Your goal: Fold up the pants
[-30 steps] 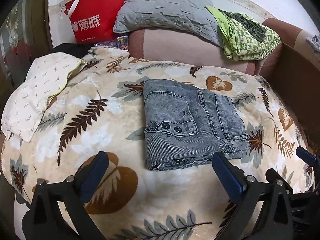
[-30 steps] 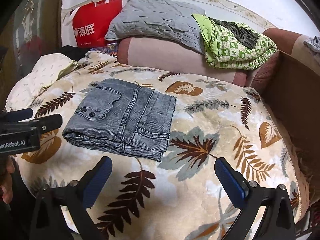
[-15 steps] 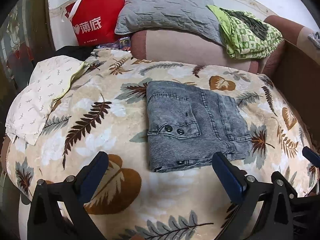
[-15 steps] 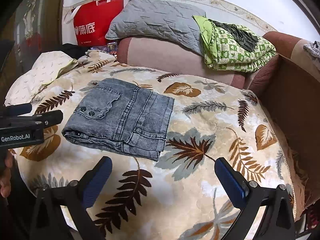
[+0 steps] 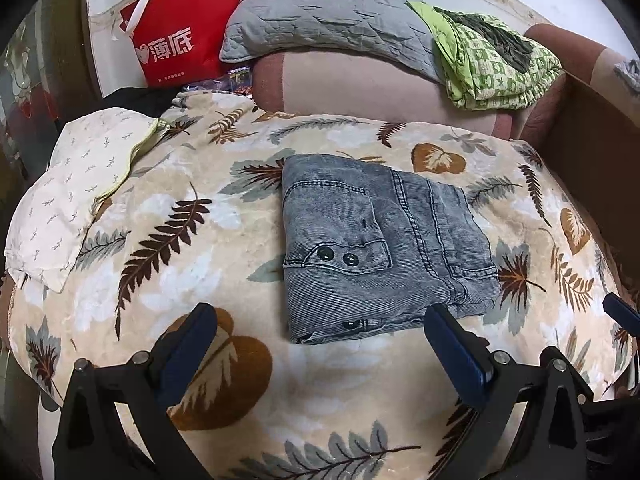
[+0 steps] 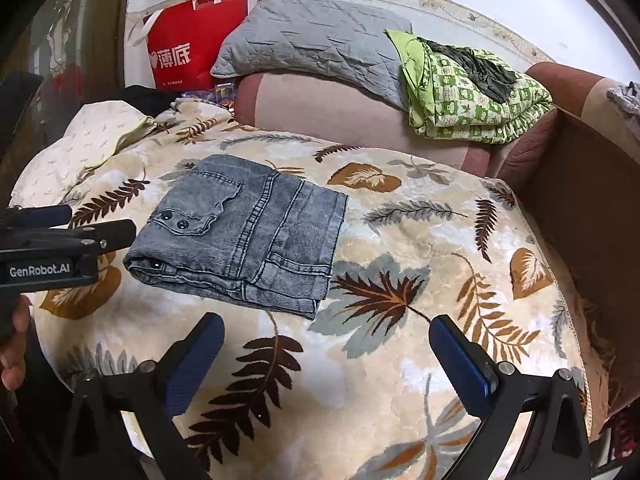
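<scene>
Near the middle of the leaf-print blanket (image 5: 168, 264) lie the grey pants (image 5: 380, 240), folded into a compact, squarish stack with its pocket buttons up. Both tongs are spread wide and hold nothing: the left gripper (image 5: 320, 344) hovers at the stack's near edge, the right gripper (image 6: 326, 354) beside its near corner. The fold looks finished; any lift should go straight up, clear of the cloth, so no layer shifts.

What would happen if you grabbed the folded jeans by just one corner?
The jeans would probably flop open: they are soft denim in loose stacked layers. They likely feel heavy for their size, being thick. On the fuzzy blanket they would probably drag, not slide.
</scene>
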`<move>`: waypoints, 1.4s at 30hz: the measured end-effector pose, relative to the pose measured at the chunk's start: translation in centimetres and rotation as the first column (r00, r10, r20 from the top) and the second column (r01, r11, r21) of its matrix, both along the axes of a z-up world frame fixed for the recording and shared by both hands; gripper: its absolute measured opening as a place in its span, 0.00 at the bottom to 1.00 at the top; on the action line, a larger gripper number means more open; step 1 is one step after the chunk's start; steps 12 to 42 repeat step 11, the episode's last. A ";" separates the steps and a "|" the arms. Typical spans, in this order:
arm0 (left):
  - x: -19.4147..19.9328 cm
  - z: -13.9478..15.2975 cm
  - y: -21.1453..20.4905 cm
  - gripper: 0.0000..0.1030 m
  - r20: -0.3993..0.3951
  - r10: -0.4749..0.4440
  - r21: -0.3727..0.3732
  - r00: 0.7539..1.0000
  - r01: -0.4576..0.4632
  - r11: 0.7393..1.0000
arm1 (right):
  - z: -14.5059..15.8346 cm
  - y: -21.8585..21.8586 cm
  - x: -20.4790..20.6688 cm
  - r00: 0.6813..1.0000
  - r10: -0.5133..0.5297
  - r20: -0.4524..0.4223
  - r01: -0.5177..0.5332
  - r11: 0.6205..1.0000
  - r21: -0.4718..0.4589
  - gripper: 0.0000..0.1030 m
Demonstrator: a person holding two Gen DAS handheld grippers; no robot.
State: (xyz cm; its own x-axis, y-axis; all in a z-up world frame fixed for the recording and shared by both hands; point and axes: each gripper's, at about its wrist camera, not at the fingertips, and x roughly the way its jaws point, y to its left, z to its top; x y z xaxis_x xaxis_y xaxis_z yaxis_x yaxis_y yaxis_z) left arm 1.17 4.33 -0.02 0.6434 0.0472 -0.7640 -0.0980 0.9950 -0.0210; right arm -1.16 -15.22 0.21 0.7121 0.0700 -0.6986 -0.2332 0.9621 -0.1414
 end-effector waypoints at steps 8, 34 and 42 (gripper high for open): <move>0.6 0.2 -0.5 1.00 0.002 -0.014 0.003 1.000 0.014 1.000 | 0.1 0.0 0.5 1.000 -0.007 0.003 0.007 1.000 0.002 1.00; 0.7 0.4 -0.7 1.00 0.009 -0.022 0.010 1.000 0.022 1.000 | 0.2 0.1 0.6 1.000 -0.012 0.003 0.012 1.000 0.007 1.00; 0.7 0.4 -0.7 1.00 0.009 -0.022 0.010 1.000 0.022 1.000 | 0.2 0.1 0.6 1.000 -0.012 0.003 0.012 1.000 0.007 1.00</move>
